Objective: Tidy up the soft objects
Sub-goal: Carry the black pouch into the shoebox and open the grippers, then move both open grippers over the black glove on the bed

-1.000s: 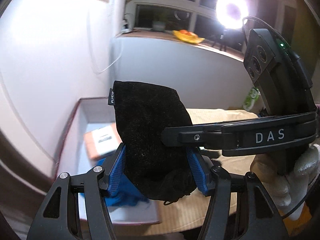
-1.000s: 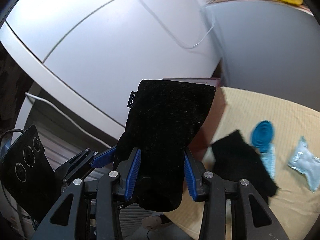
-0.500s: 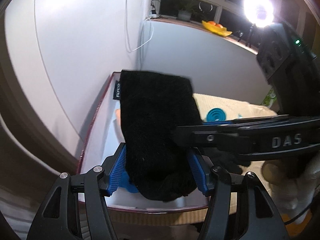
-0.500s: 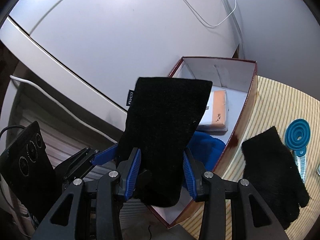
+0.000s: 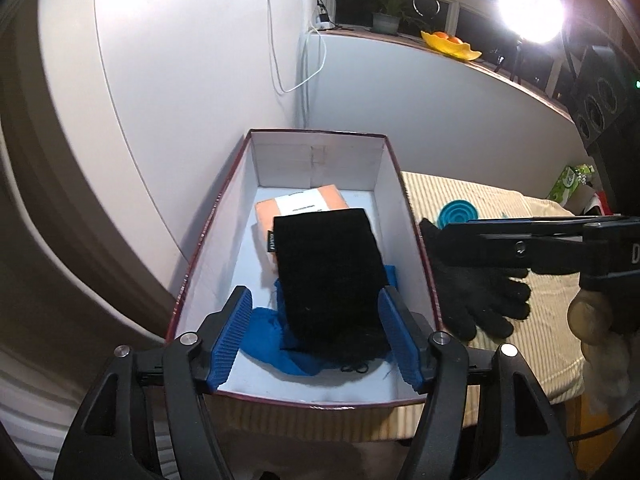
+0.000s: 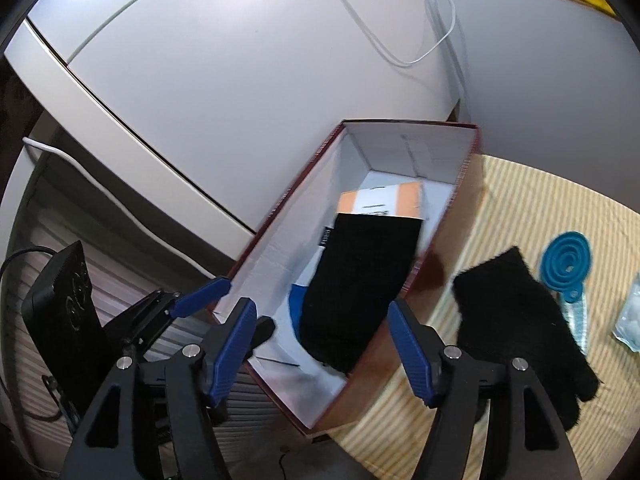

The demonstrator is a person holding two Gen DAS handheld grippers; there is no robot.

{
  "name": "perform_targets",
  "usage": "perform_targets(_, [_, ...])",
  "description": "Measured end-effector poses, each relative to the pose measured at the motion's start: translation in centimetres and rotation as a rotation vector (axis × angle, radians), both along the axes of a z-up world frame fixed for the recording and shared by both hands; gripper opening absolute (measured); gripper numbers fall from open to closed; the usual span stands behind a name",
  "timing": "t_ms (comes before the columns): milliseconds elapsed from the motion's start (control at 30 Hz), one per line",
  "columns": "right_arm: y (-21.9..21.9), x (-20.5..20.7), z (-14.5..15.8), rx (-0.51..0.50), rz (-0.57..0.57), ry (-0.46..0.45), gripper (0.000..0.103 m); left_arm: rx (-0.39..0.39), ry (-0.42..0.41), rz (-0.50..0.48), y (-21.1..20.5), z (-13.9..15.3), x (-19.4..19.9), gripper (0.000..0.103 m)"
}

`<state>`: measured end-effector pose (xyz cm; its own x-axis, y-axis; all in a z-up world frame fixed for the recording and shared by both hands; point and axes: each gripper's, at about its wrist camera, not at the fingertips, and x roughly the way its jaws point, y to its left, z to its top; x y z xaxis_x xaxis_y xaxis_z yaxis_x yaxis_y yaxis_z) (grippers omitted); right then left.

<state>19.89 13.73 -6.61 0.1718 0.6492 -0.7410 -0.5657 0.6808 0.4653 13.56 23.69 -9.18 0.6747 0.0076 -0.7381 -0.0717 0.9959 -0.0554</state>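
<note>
On tabletop (image 5: 472,196), covered with striped beige cloth: red-rimmed box (image 5: 408,200) with white walls, at left edge beside white wall. Inside box: black pouch (image 5: 328,272), lying flat, resting partly on blue cloth (image 5: 280,352) at near end and partly on orange packet (image 5: 304,204) with white label toward far end. Outside box, just right of its wall: black glove (image 5: 476,300) flat on cloth. Beyond glove: blue funnel (image 6: 568,260); further right, clear plastic packet (image 6: 632,320), partly cut off by frame. Left hand-held gripper (image 5: 316,344): fingers spread apart over near end of box, either side of pouch, nothing pinched. Right hand-held gripper (image 6: 324,348): fingers likewise apart, gripping nothing, above near end of box.
</note>
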Motion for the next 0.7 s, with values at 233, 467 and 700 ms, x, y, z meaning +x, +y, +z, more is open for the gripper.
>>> perform_targets(233, [-4.9,-0.2,0.2,0.022,-0.044,-0.012,0.065,-0.041,-0.021,-0.023,-2.0,0.2,-1.0,0.065])
perform_targets(467, [-11.6,0.0,1.3,0.031,-0.108,-0.062,0.065,-0.106,-0.048,-0.049,-4.6,0.7,-1.9,0.065])
perform_targets(700, [-16.2,0.6,1.5,0.016,-0.126,-0.100,0.065,-0.164,-0.046,-0.099,-8.9,0.0,-2.6,0.065])
